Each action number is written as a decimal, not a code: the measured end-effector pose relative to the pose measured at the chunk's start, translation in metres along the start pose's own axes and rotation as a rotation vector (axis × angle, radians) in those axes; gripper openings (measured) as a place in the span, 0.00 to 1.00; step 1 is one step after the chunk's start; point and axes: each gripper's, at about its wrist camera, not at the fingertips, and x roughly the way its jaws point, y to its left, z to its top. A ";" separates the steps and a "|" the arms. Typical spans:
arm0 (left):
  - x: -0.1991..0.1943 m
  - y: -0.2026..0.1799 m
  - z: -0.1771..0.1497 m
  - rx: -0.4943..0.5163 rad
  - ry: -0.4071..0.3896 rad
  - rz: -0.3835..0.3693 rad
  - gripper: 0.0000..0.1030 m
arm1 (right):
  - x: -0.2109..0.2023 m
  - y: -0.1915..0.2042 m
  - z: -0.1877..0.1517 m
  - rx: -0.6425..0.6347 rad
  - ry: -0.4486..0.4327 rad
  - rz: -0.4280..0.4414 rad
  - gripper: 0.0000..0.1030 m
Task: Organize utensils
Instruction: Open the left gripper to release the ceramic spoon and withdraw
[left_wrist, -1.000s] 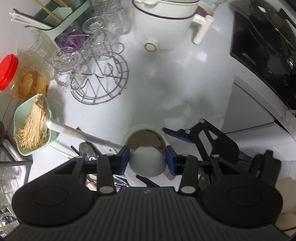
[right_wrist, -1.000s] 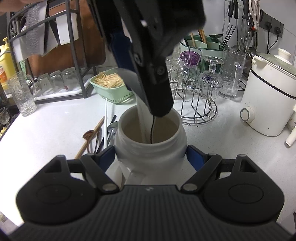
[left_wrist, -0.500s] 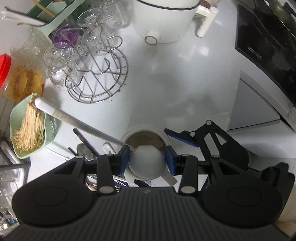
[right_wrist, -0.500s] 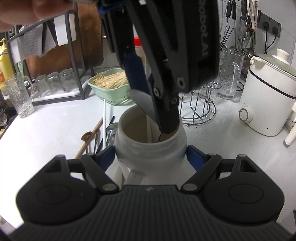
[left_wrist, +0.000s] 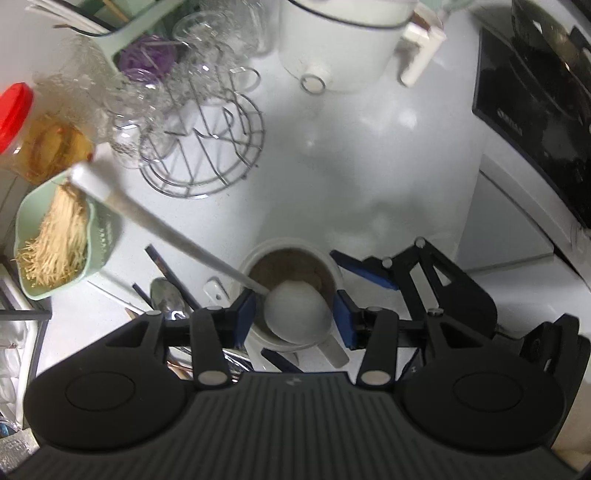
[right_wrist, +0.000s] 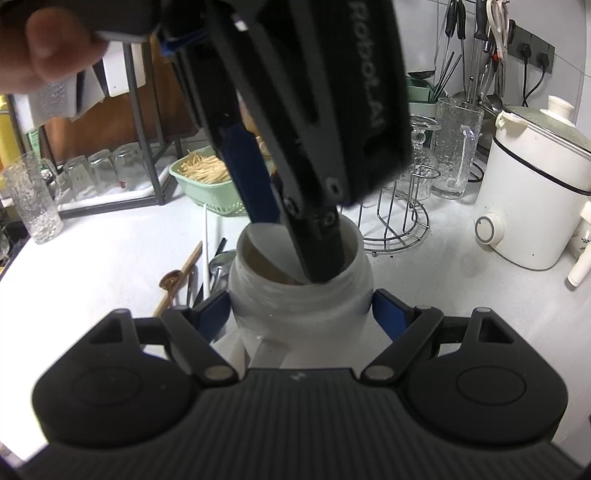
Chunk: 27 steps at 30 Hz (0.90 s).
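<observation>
The right gripper (right_wrist: 301, 306) is clamping the jar (right_wrist: 299, 291); the left gripper (left_wrist: 293, 314), jaws just widening, is releasing the ladle (left_wrist: 295, 314) into it. Next: withdrawing upward, fetching another utensil.

The left gripper (left_wrist: 293, 315) points steeply down, its jaws just opening, parted at three and nine o'clock; the right gripper (right_wrist: 301, 314) angles downward, jaws pressed on a white jar (right_wrist: 299, 299); a hand (right_wrist: 40, 48) shows at ten o'clock.
</observation>
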 end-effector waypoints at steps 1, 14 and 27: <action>-0.003 0.002 -0.002 -0.013 -0.014 -0.004 0.51 | 0.000 0.000 0.000 -0.001 -0.002 -0.002 0.84; -0.065 -0.002 -0.032 -0.053 -0.276 -0.001 0.51 | 0.002 0.002 0.003 0.008 0.008 -0.010 0.84; -0.093 -0.007 -0.116 -0.289 -0.486 0.031 0.51 | 0.009 0.000 0.010 0.023 0.030 -0.013 0.84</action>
